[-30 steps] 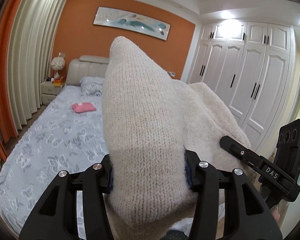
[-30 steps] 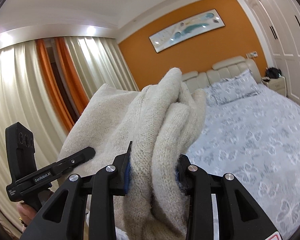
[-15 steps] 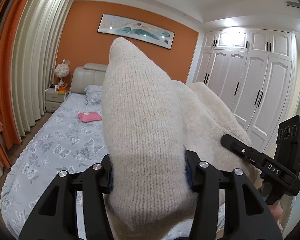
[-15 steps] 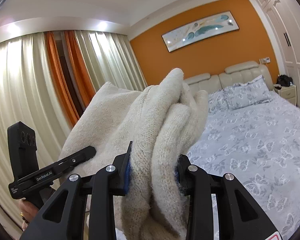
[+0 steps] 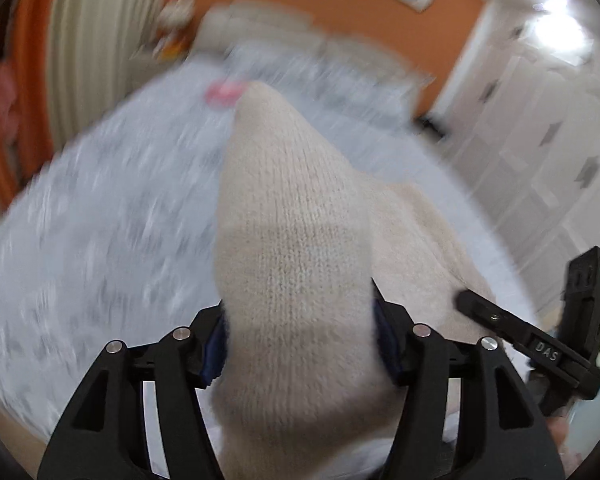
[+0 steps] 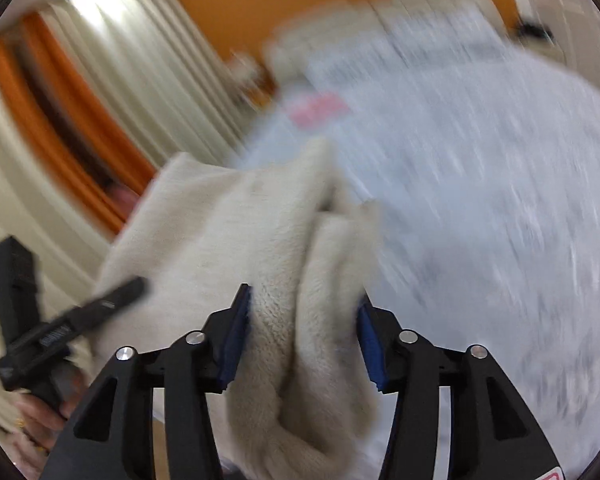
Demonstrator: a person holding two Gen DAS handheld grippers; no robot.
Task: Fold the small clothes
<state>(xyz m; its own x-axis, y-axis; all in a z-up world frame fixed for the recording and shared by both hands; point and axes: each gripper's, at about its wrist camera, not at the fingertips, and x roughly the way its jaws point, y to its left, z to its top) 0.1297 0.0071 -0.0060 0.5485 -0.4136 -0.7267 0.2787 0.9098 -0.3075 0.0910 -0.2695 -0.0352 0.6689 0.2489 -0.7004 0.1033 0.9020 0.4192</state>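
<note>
While both grippers swung down over the bed (image 5: pixel 100 208), the cream knit garment (image 5: pixel 296 248) hung bunched between their 2 pairs of jaws. Left gripper (image 5: pixel 298 340) and right gripper (image 6: pixel 304 328) were opening, fabric between the pads, right ones barely touching. Looked like the lay-down step; next move prob. needs it spread flat on the bed before folding.

The letters "DAS" stand in pale print on the black body of the right gripper (image 5: pixel 546 350), seen at the right edge of the left wrist view, beside the cream knit garment (image 5: pixel 296 264). Lettering on the left gripper (image 6: pixel 56 336) is too blurred to read.
</note>
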